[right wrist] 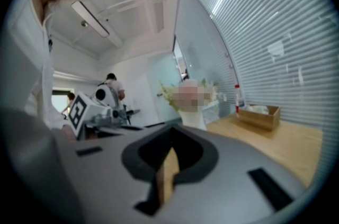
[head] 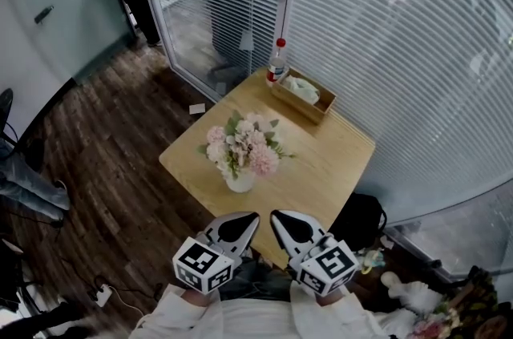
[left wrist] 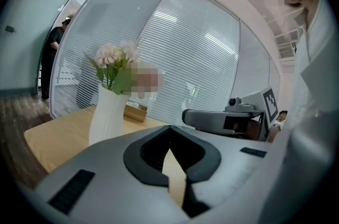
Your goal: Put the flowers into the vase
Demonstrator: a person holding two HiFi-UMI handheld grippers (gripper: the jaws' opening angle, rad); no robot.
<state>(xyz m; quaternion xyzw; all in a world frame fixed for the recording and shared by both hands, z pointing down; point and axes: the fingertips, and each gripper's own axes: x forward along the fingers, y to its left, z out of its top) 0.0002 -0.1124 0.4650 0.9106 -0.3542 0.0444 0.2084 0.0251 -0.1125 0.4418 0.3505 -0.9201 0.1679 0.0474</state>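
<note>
Pink flowers upright in white vase

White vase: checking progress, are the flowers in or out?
In. Pink and cream flowers rise from the white vase, upright on the wooden table.

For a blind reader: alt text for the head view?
A white vase of pale pink flowers stands on a wooden table. The left gripper and right gripper hover at its near corner, jaws shut, empty; a wooden box and bottle sit at the far corner.
</note>
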